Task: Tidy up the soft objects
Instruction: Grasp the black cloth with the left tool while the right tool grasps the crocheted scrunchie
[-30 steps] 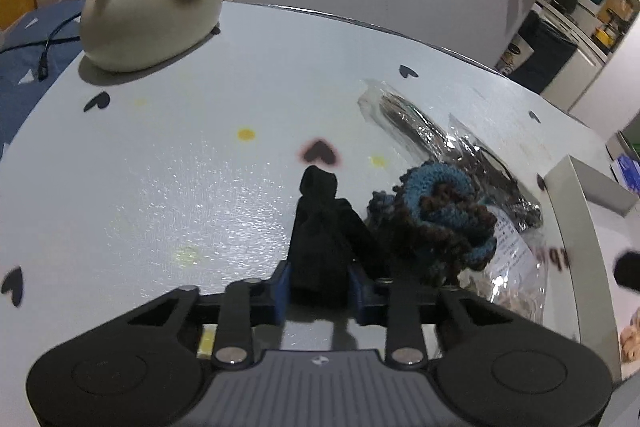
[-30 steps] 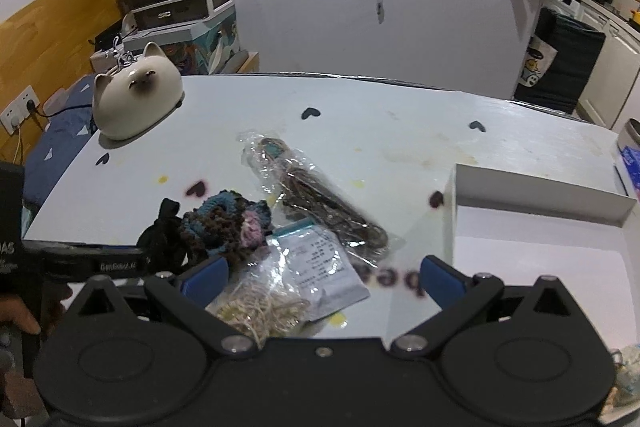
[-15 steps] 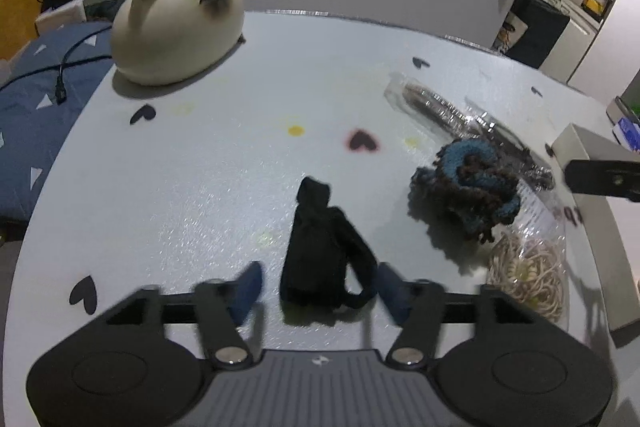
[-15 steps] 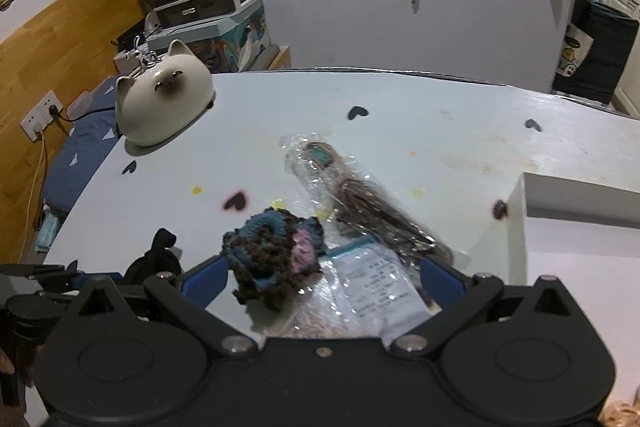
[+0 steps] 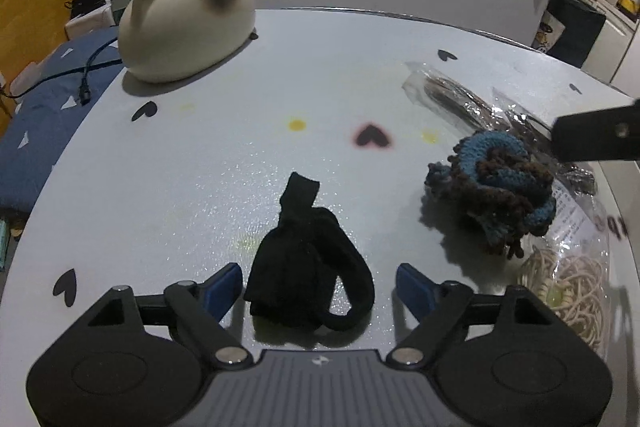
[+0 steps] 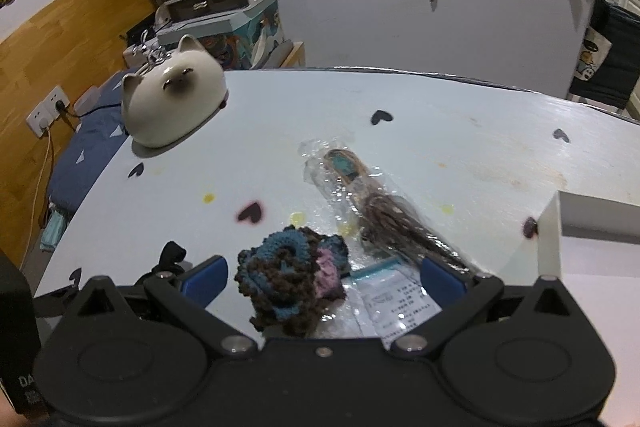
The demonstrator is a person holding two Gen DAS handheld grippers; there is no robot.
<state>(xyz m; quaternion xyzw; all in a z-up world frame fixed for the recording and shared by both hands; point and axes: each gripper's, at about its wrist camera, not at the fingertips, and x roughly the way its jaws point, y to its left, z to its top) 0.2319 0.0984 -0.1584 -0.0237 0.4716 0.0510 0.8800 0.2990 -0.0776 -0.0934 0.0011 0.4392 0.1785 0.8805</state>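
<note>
A black soft cloth (image 5: 304, 267) lies crumpled on the white table (image 5: 180, 179). My left gripper (image 5: 320, 281) is open around it, and its blue pads stand clear of the cloth on both sides. A blue and brown crocheted piece (image 5: 496, 187) sits to the cloth's right. In the right wrist view this crocheted piece (image 6: 288, 279) lies between the wide-open fingers of my right gripper (image 6: 322, 273), nearer the left pad, and neither pad presses on it. A tip of the black cloth (image 6: 172, 255) shows at the left.
A cream cat-shaped ceramic (image 5: 188, 31) stands at the table's far left. A clear bag of dark strands (image 6: 372, 203), a bag with a printed label (image 6: 400, 303) and a bag of beige cords (image 5: 568, 287) lie beside the crocheted piece. A white box (image 6: 556, 227) is at the right.
My left gripper opened and let go of the black cloth, which now lies loose on the table. My right gripper moved left until the crocheted piece came between its fingers.
</note>
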